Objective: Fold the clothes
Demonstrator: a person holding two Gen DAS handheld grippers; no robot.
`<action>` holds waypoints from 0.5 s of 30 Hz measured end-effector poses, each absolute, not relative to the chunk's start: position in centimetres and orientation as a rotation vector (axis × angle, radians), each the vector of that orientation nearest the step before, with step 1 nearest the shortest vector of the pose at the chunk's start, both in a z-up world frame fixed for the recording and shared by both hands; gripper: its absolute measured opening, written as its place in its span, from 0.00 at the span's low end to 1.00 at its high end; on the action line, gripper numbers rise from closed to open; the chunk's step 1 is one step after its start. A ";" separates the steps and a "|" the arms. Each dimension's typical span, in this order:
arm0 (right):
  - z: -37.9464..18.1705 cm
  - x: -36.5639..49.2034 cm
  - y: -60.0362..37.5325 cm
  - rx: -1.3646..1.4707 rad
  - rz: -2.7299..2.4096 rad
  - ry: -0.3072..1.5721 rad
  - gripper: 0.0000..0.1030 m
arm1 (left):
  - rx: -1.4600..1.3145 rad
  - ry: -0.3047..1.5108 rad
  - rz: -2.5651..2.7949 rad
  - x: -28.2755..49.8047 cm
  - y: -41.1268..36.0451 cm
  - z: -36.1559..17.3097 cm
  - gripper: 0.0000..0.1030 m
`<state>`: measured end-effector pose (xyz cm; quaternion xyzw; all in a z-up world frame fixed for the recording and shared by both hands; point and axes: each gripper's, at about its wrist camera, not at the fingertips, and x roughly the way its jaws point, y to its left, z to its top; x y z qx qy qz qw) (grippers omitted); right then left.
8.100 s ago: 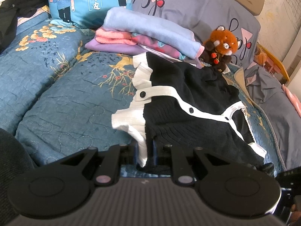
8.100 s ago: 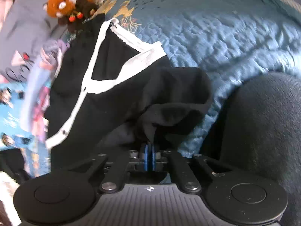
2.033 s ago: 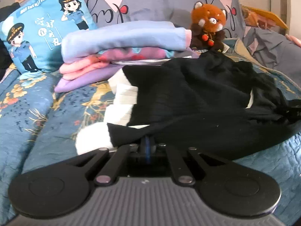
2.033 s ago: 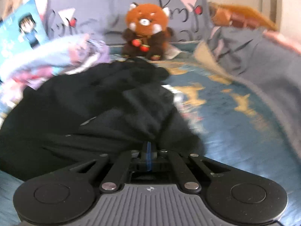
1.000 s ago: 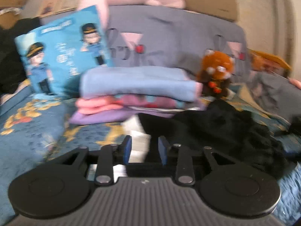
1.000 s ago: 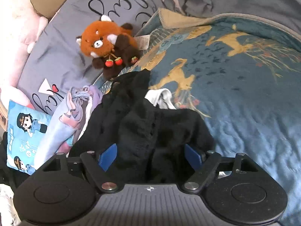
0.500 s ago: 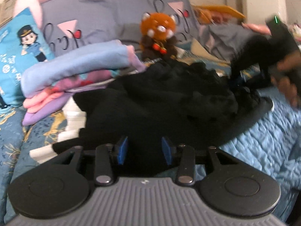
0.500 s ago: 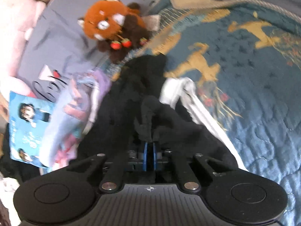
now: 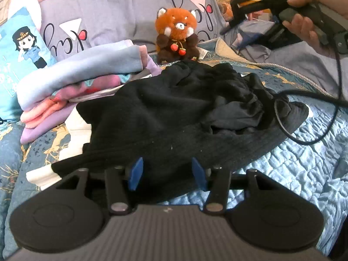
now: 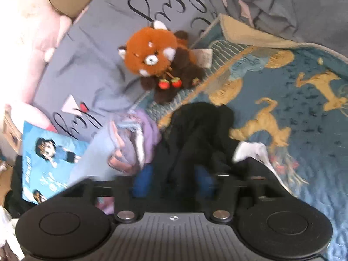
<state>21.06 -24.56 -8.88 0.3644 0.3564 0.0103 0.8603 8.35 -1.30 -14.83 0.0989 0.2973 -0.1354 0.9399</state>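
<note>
Home bedroom: quilted bedspread (image 9: 304,174), pillows (image 9: 121,17), plush toy (image 9: 177,34), stacked folded clothes (image 9: 82,80).

left gripper (image 9: 167,175): jaws opening, blue pads clear of cloth | crumpled black knit garment with white trim (image 9: 174,113): bunched just ahead, hem between fingers | folded pastel clothes stack (image 9: 82,76): ahead-left

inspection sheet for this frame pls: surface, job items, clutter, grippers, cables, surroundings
Surface: blue quilted bedspread, gold deer print.
Job's things: black cardigan bunched, white trim showing; folded clothes stack beside it.
Clutter: red panda plush, cartoon cushion.
Grippers: left gripper jaws opening, cardigan edge between them, not pinched; right gripper jaws opening, blurred, raised over the cardigan.
Cables: black cable looped from the right gripper onto the bedspread.
Surroundings: grey pillows at the headboard.
</note>
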 end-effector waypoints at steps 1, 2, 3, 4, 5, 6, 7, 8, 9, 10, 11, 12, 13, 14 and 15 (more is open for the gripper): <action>-9.1 20.5 -24.5 0.749 0.009 0.765 0.64 | 0.203 0.607 -0.277 8.4 -1.3 -14.8 0.54; -9.5 19.9 -24.5 0.739 0.001 0.787 0.64 | 0.203 0.608 -0.277 8.4 -1.3 -14.8 0.54; -9.9 19.3 -24.5 0.732 -0.006 0.812 0.64 | 0.203 0.608 -0.278 8.5 -1.3 -14.8 0.54; -10.4 18.7 -24.4 0.738 -0.007 0.836 0.64 | 0.203 0.609 -0.278 8.5 -1.4 -14.8 0.54; -11.0 18.1 -24.4 0.756 0.000 0.859 0.64 | 0.202 0.609 -0.279 8.5 -1.4 -14.8 0.54; -11.6 17.5 -24.4 0.778 0.008 0.881 0.64 | 0.203 0.608 -0.280 8.5 -1.4 -14.8 0.54; -12.1 17.1 -24.3 0.800 0.017 0.898 0.64 | 0.204 0.608 -0.281 8.5 -1.5 -14.8 0.54; -12.5 16.7 -24.2 0.812 0.025 0.910 0.64 | 0.206 0.607 -0.282 8.5 -1.5 -14.8 0.55; -12.9 16.5 -24.0 0.821 0.031 0.919 0.64 | 0.207 0.605 -0.284 8.5 -1.6 -14.8 0.55; -13.2 16.3 -23.8 0.817 0.026 0.930 0.64 | 0.207 0.604 -0.285 8.5 -1.6 -14.8 0.55; -13.4 16.3 -23.6 0.808 0.015 0.940 0.64 | 0.207 0.603 -0.286 8.4 -1.6 -14.8 0.55; -13.6 16.3 -23.4 0.801 0.004 0.949 0.63 | 0.206 0.601 -0.286 8.4 -1.6 -14.7 0.55; -13.8 16.3 -23.3 0.800 0.000 0.955 0.61 | 0.205 0.599 -0.286 8.4 -1.6 -14.7 0.55; -13.7 16.2 -23.3 0.807 0.004 0.952 0.57 | 0.203 0.597 -0.286 8.4 -1.6 -14.7 0.56; -13.6 16.1 -23.3 0.817 0.009 0.946 0.55 | 0.200 0.593 -0.287 8.4 -1.6 -14.6 0.58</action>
